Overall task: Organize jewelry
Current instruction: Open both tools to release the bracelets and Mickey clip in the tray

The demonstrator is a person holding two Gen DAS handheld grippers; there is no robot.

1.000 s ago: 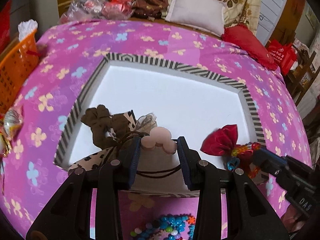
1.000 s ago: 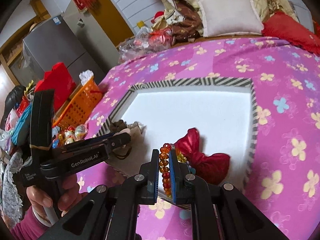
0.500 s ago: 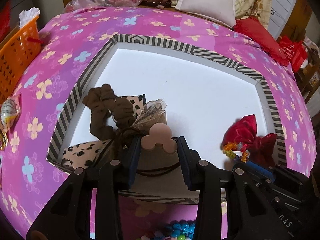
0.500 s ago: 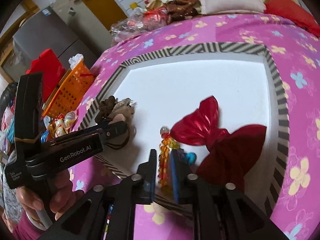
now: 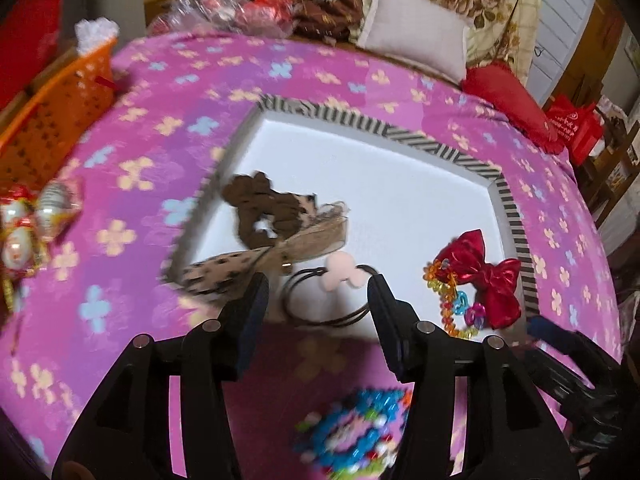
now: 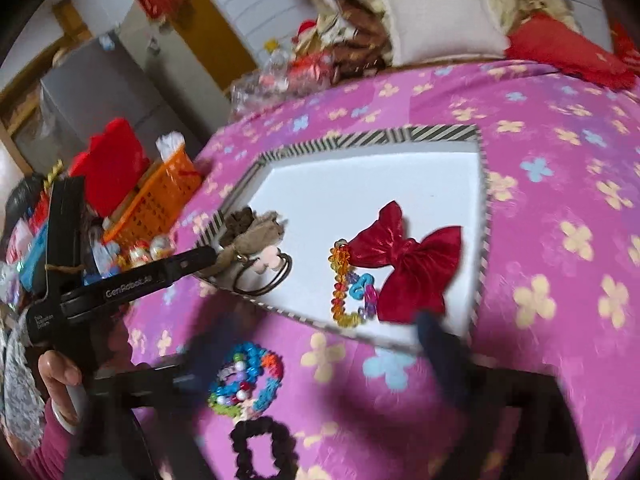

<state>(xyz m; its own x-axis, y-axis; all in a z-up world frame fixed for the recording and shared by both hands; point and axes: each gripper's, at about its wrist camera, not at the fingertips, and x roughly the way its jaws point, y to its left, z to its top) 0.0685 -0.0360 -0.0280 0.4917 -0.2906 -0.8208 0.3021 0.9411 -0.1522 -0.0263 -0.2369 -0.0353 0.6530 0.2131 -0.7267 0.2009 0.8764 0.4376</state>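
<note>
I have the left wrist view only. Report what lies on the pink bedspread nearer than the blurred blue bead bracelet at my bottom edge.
Observer: A black fabric scrunchie lies on the flowered pink bedspread, just nearer than the multicoloured bead bracelet and outside the white tray.
Operator: Now check the right gripper's jaws.
Observer: The right gripper has just been opening. Its fingers stand wide apart and grip nothing, and the amber bead bracelet lies free on the tray.
Operator: Describe what is behind my camera.
Observer: A hand in a magenta sleeve grips the left gripper's handle.
</note>
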